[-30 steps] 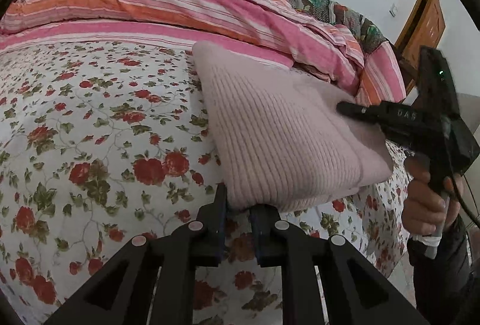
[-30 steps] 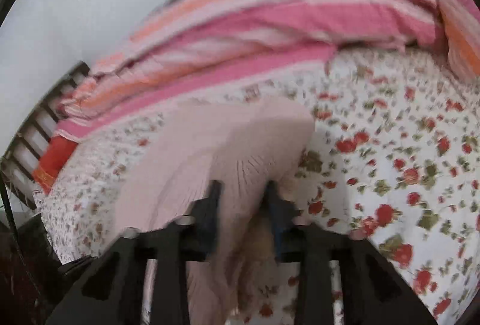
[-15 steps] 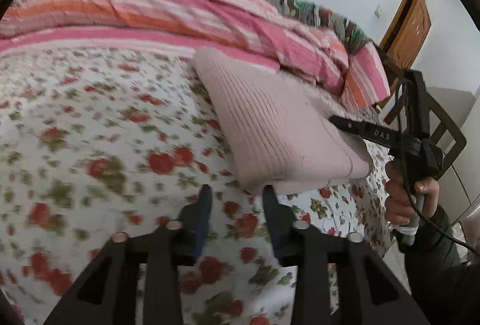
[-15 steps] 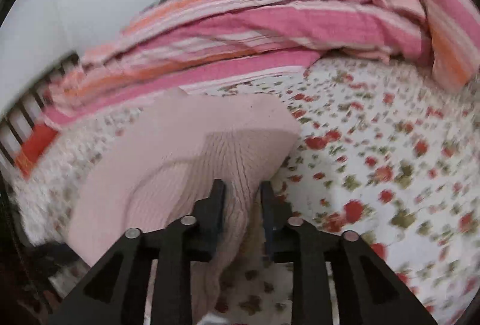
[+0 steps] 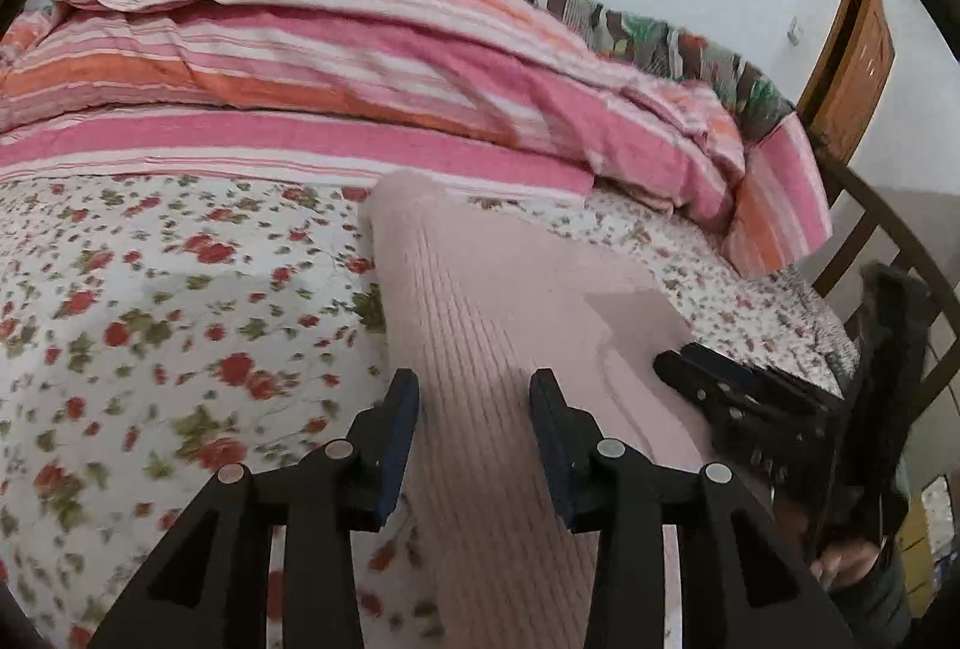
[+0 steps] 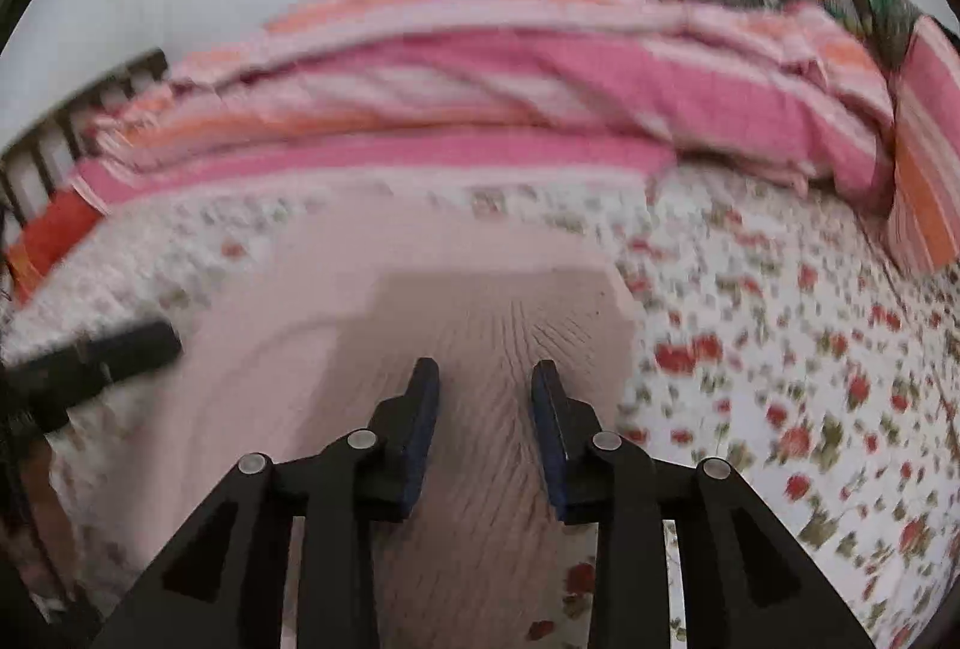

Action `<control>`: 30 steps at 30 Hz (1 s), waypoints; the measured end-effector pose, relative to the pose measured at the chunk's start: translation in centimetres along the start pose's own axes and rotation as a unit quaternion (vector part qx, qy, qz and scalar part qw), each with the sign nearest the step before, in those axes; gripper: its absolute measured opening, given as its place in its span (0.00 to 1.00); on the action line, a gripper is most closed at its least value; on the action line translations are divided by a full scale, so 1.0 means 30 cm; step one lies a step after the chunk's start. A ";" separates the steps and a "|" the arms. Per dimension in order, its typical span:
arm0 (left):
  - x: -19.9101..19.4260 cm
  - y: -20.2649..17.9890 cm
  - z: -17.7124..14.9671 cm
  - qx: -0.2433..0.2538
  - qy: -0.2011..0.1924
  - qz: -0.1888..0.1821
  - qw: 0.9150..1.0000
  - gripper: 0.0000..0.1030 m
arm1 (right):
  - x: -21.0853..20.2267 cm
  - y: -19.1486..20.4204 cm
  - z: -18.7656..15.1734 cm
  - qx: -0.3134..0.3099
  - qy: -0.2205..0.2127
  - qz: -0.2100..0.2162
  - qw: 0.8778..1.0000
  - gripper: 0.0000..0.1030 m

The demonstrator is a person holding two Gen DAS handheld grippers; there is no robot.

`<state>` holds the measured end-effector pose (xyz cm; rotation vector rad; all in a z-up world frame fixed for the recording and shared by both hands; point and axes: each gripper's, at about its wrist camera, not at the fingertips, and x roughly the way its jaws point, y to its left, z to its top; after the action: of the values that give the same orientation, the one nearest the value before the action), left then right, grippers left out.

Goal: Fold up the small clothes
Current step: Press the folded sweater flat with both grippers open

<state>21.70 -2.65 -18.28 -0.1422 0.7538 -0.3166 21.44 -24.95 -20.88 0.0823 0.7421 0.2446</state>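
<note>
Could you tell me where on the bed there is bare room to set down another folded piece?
The floral sheet lies bare left of the folded pink knit garment, up to the striped quilt heaped along the back. Right of the garment, the right wrist view shows more bare sheet reaching the striped pillow. It is crowded at the garment itself, where both grippers hover open.

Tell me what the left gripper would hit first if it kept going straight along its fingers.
Most likely the folded pink knit garment: the left gripper is open and angled down over it, with the ribbed fabric filling the gap ahead. Depth is unclear, so how soon it would touch is uncertain.
</note>
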 end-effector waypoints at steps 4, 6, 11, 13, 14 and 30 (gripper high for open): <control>0.027 -0.023 -0.029 0.018 -0.015 0.031 0.999 0.44 | 0.018 -0.014 -0.041 0.003 -0.024 0.000 1.000 0.32; 0.042 -0.019 -0.041 0.019 -0.016 0.038 0.999 0.48 | 0.023 -0.010 -0.047 0.004 -0.033 -0.006 0.999 0.32; 0.050 -0.012 -0.085 0.032 -0.051 0.044 0.997 0.55 | 0.025 -0.002 -0.049 -0.001 -0.037 -0.009 0.999 0.33; 0.052 -0.018 -0.100 0.039 -0.064 0.051 0.996 0.55 | 0.024 0.003 -0.051 -0.004 -0.040 -0.013 0.999 0.34; 0.050 -0.020 -0.100 0.041 -0.066 0.053 0.996 0.55 | 0.024 0.003 -0.052 -0.004 -0.041 -0.012 0.999 0.34; 0.043 -0.026 -0.103 0.048 -0.076 0.062 0.994 0.57 | 0.017 -0.005 -0.055 0.002 -0.046 -0.006 0.999 0.35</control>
<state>20.26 -3.86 -21.17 -0.0272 0.5929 -0.2215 20.73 -24.99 -22.46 0.0916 0.6511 0.2271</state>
